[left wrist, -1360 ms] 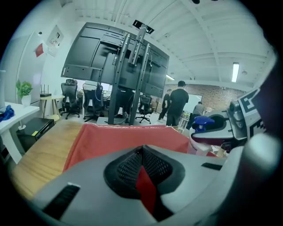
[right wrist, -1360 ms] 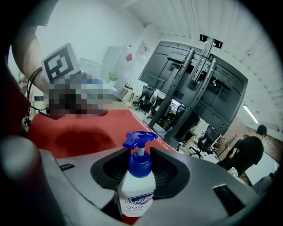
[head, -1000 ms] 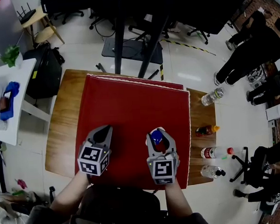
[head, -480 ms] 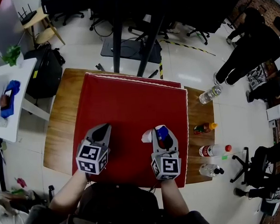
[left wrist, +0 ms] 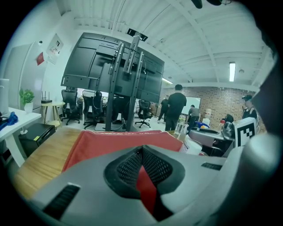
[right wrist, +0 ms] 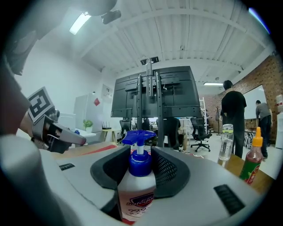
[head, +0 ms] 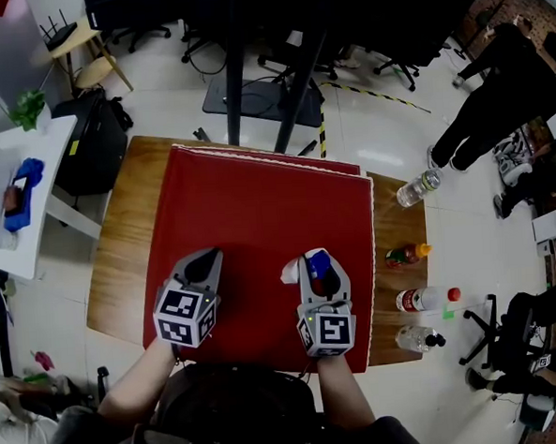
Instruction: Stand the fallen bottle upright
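A white pump bottle with a blue pump head stands upright between the pads of my right gripper, which is shut on its body. In the head view that bottle sits over the near right part of the red cloth, inside the right gripper. Whether its base touches the cloth is hidden. My left gripper hovers over the cloth's near left, shut and holding nothing. Its fingertips meet over the red cloth.
The cloth covers a wooden table. Along the table's right edge lie or stand a clear water bottle, a red sauce bottle, a red-capped bottle and a black-capped clear bottle. People and office chairs are beyond the table.
My right gripper has rolled with the pump bottle and shifted slightly toward me. The left gripper has barely moved.
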Action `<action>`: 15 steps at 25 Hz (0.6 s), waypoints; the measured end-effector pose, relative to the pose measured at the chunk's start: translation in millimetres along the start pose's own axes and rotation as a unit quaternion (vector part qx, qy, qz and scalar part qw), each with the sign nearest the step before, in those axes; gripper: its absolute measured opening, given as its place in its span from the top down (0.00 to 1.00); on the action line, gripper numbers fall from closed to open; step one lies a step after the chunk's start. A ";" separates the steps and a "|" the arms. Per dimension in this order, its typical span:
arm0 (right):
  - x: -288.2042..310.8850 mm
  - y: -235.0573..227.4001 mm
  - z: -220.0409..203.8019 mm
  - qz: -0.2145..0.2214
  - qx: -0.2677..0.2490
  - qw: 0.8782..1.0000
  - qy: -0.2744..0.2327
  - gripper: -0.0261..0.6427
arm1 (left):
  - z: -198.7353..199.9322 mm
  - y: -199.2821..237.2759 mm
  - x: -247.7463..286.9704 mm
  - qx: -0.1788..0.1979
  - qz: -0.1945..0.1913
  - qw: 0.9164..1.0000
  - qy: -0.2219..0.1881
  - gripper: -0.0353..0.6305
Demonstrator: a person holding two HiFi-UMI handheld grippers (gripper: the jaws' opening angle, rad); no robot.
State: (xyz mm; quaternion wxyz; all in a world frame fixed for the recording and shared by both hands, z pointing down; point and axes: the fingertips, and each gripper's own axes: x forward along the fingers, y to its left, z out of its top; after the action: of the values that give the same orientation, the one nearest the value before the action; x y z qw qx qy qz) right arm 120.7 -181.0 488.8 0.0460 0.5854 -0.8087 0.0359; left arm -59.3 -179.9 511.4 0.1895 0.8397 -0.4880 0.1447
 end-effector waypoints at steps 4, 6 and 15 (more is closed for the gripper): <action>1.4 1.4 -0.4 -0.001 0.001 1.000 0.004 0.73 | 0.7 0.0 -0.6 0.000 -0.002 1.000 -0.001 0.89; 1.0 1.0 -0.7 -0.002 0.003 1.000 0.008 0.73 | 0.9 -0.4 -1.0 0.002 -0.003 1.000 0.000 0.89; 2.4 2.3 -4.6 0.001 -0.012 0.999 0.030 0.72 | 2.2 -2.9 -2.5 0.006 -0.007 1.000 -0.001 0.89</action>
State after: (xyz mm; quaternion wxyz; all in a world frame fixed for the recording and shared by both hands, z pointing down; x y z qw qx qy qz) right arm 118.0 -182.0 493.7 0.0778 0.5829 -0.8076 0.0436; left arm -57.8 -177.6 507.9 0.1851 0.8442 -0.4817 0.1449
